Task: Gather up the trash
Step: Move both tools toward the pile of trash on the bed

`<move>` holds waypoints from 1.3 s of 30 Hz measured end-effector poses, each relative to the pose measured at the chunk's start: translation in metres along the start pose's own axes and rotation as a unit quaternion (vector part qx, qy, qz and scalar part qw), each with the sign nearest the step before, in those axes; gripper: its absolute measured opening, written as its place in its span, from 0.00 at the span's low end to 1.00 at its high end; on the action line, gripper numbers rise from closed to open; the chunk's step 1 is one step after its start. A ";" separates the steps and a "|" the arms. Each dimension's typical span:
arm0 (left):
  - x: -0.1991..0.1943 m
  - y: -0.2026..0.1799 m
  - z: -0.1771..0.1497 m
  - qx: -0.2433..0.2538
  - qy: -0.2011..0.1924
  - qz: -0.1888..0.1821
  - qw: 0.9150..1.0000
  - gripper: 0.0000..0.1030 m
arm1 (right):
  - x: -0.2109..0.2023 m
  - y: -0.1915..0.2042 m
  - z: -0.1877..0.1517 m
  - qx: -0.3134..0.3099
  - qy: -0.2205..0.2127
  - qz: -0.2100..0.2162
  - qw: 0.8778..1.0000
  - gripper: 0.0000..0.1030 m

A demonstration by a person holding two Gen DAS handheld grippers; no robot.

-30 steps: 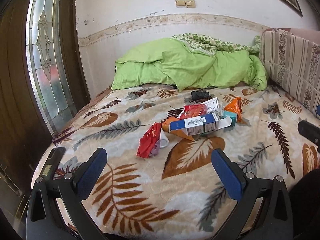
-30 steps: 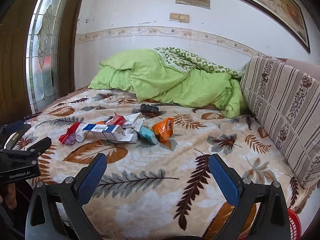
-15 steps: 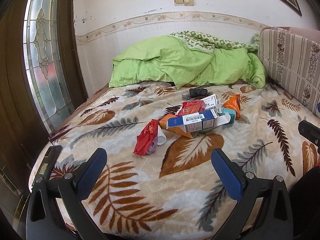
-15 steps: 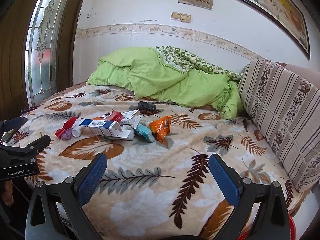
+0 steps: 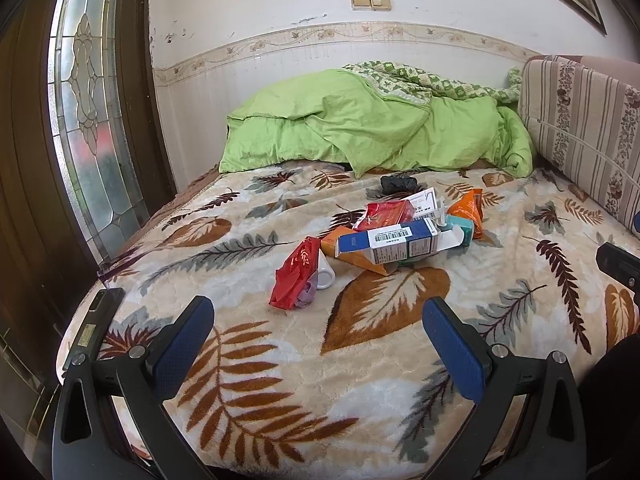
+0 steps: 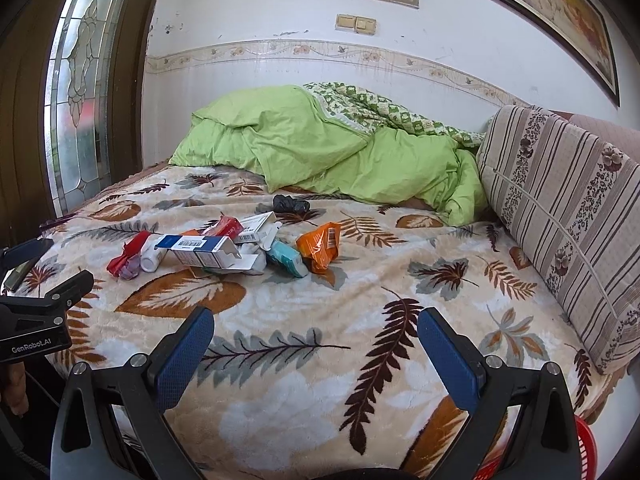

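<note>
Bed with leaf-patterned blanket point(image 5: 248, 380): bore all listed trash, in one cluster near its middle.

Blue-and-white carton point(image 5: 386, 242): lay on its side, barcode up, at the centre of the cluster.

Red wrapper point(image 5: 294, 276): just left of the carton, touching a small white cup point(image 5: 324, 274).

Red packet point(image 5: 384, 214): behind the carton.

Orange pouch point(image 6: 320, 246) and teal packet point(image 6: 286, 262): right of the carton, side by side.

Black crumpled item point(image 5: 398, 183): behind the carton, near the green duvet point(image 5: 360, 132).

Left gripper point(image 5: 318, 344): jaws spread wide, holding nothing, well short of the carton.

Right gripper point(image 6: 314, 346): likewise spread and empty, nearer the bed's foot than the carton, well apart from it.

Red basket point(image 6: 582, 446): off the bed's corner, partly hidden.
</note>
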State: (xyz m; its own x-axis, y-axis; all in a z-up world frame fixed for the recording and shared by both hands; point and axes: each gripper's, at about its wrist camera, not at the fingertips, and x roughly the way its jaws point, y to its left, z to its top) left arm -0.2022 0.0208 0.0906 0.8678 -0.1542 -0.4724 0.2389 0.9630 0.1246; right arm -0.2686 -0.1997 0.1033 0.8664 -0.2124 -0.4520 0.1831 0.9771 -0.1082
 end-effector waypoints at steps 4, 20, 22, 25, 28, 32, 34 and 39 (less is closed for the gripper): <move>-0.001 0.000 0.001 -0.001 0.000 0.001 1.000 1.00 | 0.001 0.001 -0.001 0.002 0.002 -0.001 1.000 0.99; 0.000 0.002 -0.001 -0.002 0.000 0.000 1.000 1.00 | 0.003 -0.001 -0.002 0.005 0.006 0.000 1.000 0.99; -0.001 0.003 -0.001 -0.002 0.000 -0.001 1.000 1.00 | 0.002 0.000 -0.003 0.005 0.006 0.000 1.000 0.99; 0.000 0.002 -0.001 -0.004 0.001 -0.001 1.000 1.00 | 0.003 -0.001 -0.002 0.006 0.006 0.000 1.000 0.99; 0.000 0.003 -0.002 -0.005 0.003 -0.001 1.000 1.00 | 0.003 -0.001 -0.002 0.006 0.007 0.000 1.000 0.99; 0.002 0.003 -0.003 -0.011 0.010 -0.003 1.000 1.00 | 0.003 -0.001 -0.003 0.006 0.009 0.001 1.000 0.99; 0.003 0.007 -0.003 -0.017 0.013 -0.004 1.000 1.00 | 0.004 -0.001 -0.003 0.005 0.010 0.003 1.000 0.99; 0.013 0.019 0.001 -0.038 0.031 -0.006 0.999 1.00 | 0.006 0.001 -0.005 -0.001 0.015 0.012 1.000 0.99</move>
State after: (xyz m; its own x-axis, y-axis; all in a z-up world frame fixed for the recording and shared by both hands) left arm -0.1860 0.0364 0.0878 0.8361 -0.1544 -0.5264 0.2132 0.9756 0.0524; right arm -0.2658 -0.1997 0.0964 0.8561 -0.1897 -0.4807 0.1617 0.9818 -0.0994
